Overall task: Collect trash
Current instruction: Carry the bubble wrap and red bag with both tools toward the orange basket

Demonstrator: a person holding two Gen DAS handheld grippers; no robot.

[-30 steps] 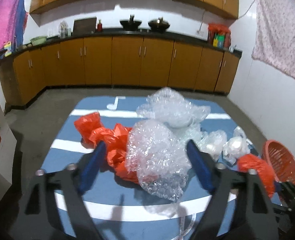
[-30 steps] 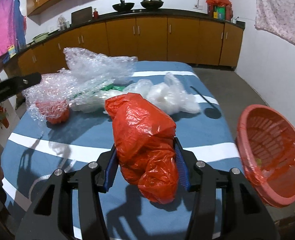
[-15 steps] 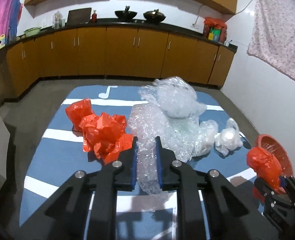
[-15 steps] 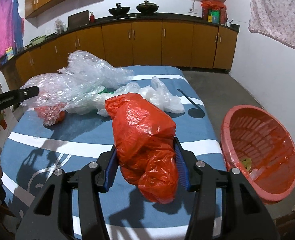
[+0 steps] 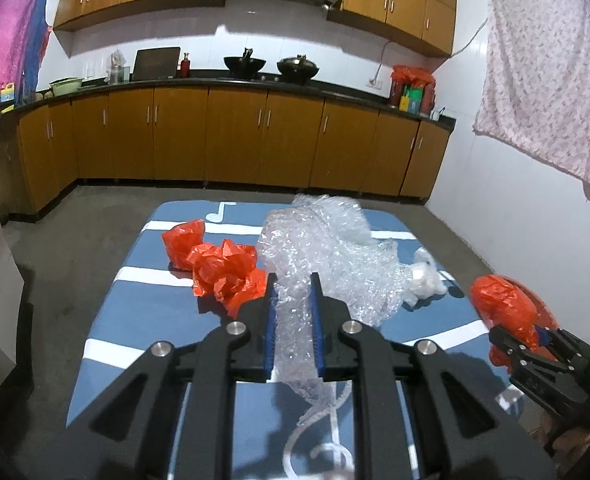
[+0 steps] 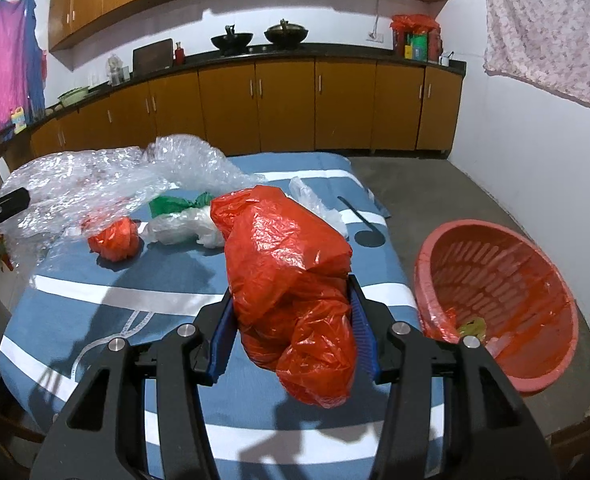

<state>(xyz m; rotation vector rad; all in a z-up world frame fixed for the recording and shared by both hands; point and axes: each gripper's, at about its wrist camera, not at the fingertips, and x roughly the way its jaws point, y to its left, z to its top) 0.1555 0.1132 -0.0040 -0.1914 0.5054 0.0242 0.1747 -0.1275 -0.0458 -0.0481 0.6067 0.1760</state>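
Left gripper (image 5: 293,322): lower centre of its frame, nearly closed, pinching bubble wrap (image 5: 327,256) above the blue table (image 5: 135,344). Right gripper (image 6: 291,326): lower centre, half-spread, clamping a red bag (image 6: 291,264). Red basket (image 6: 499,292): right of frame, beside the table, tilted.

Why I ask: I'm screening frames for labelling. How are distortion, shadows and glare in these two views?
Left wrist: the cabinets bow with the fisheye, corners go black, the bubble wrap glints. Right wrist: same curving, hard shadows on the blue table, shine on the red bag.
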